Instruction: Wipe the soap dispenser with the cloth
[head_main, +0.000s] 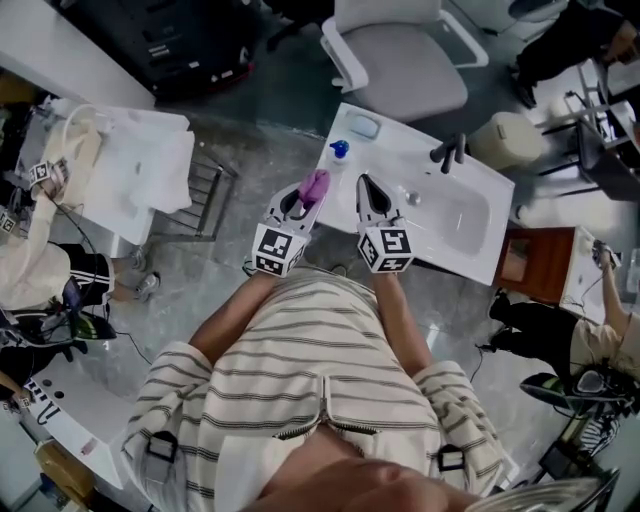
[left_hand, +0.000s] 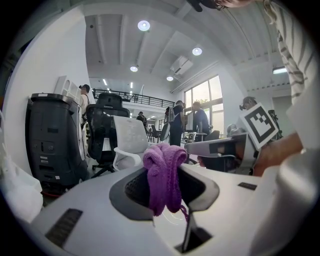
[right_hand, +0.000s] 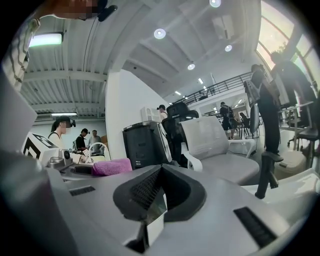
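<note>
In the head view the soap dispenser (head_main: 339, 150), small with a blue top, stands at the far left corner of the white sink counter (head_main: 345, 215). Short of it, my left gripper (head_main: 308, 197) is shut on a purple cloth (head_main: 316, 184). In the left gripper view that cloth (left_hand: 164, 175) hangs folded between the pads of the left gripper (left_hand: 167, 189). Beside it my right gripper (head_main: 366, 187) is shut with nothing in it, and its jaws (right_hand: 161, 192) meet empty in the right gripper view. The cloth (right_hand: 111, 166) shows there at the left. Both grippers hover over the counter's near left part.
A black faucet (head_main: 450, 152) rises behind the basin (head_main: 455, 215) on the right of the counter. A pale dish (head_main: 363, 127) lies at the far edge. Behind the counter stands a white office chair (head_main: 400, 60). A metal rack (head_main: 205, 190) and other people are around.
</note>
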